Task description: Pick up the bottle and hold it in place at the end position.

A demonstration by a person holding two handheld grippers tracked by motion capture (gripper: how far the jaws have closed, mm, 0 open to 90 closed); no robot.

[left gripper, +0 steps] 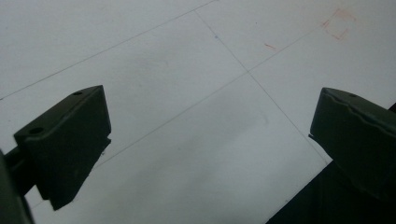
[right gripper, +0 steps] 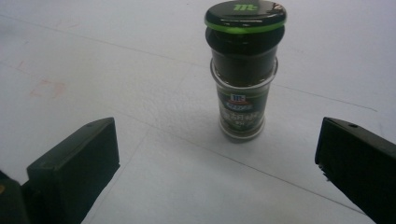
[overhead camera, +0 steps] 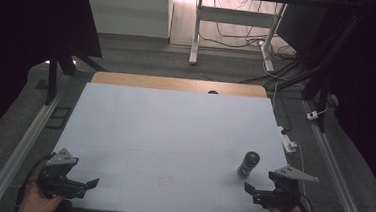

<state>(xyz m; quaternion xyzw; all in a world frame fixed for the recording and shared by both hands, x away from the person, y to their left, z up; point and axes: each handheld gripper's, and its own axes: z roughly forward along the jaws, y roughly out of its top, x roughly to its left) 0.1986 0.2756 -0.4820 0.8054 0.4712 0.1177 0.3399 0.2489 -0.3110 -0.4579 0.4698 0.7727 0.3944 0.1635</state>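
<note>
Clearly staged for a start: spice jar (overhead camera: 248, 165) upright at about four o'clock on the white table (overhead camera: 169, 130), capped, label toward the right gripper view. Right gripper (overhead camera: 251, 189) just beside it at five o'clock, jaws spread wide and apart from it, aimed so the jar sits between them farther on; probably lined up for a grasp. Left gripper (overhead camera: 89, 184) at seven o'clock, jaws likewise spread over bare surface, holding nothing, parked well apart from the jar.

left gripper (left gripper: 205, 140) hanging over a white table (left gripper: 187, 70), its two black jaws standing wide apart with nothing between them, thin pencil lines (left gripper: 247, 72) crossing on the surface, a faint red mark (left gripper: 337, 25) showing at the upper right, the table's dark edge (left gripper: 299, 205) running at the lower right
</note>
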